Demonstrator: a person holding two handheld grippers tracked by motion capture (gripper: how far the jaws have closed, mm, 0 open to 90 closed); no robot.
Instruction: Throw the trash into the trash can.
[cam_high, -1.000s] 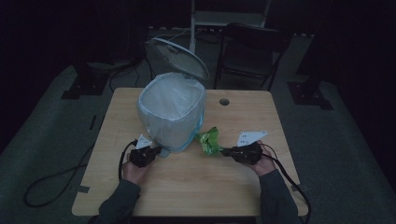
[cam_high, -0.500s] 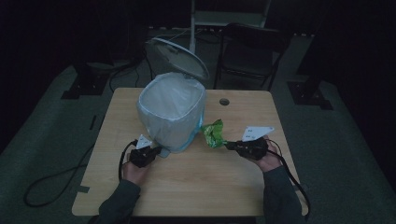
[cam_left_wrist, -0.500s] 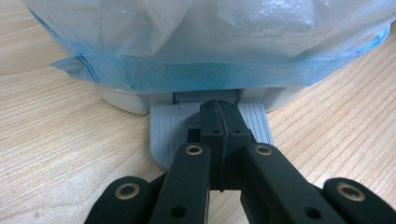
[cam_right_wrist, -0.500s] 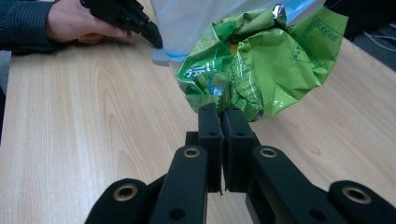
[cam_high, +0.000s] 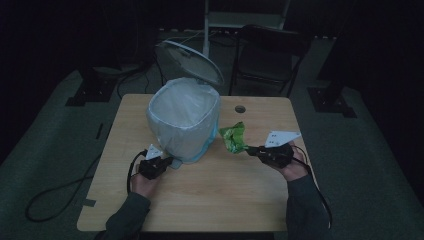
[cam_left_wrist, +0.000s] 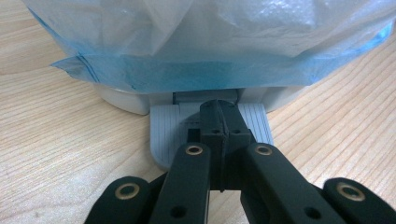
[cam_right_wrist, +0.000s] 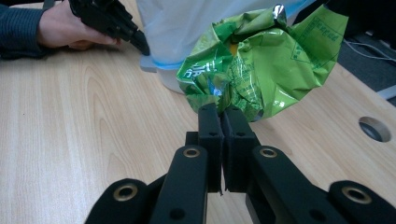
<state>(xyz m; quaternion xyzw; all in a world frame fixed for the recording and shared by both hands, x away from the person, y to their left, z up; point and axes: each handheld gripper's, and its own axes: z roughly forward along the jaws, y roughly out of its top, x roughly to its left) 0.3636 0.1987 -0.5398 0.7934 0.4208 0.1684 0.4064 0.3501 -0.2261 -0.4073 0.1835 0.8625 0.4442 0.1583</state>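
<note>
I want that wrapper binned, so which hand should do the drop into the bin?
Right. Its tongs already pinch the crumpled green wrapper beside the open pedal bin. The left tongs sit shut on the pedal, probably keeping the lid up.

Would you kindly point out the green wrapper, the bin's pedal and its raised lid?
green wrapper (cam_right_wrist: 261, 60), right gripper view, crumpled middle.
pedal (cam_left_wrist: 166, 135), left gripper view, ribbed left part.
lid (cam_high: 192, 62), high view, middle of underside.

Dim room: wooden table (cam_high: 250, 200), apparently dark chair (cam_high: 267, 55) behind.
</note>
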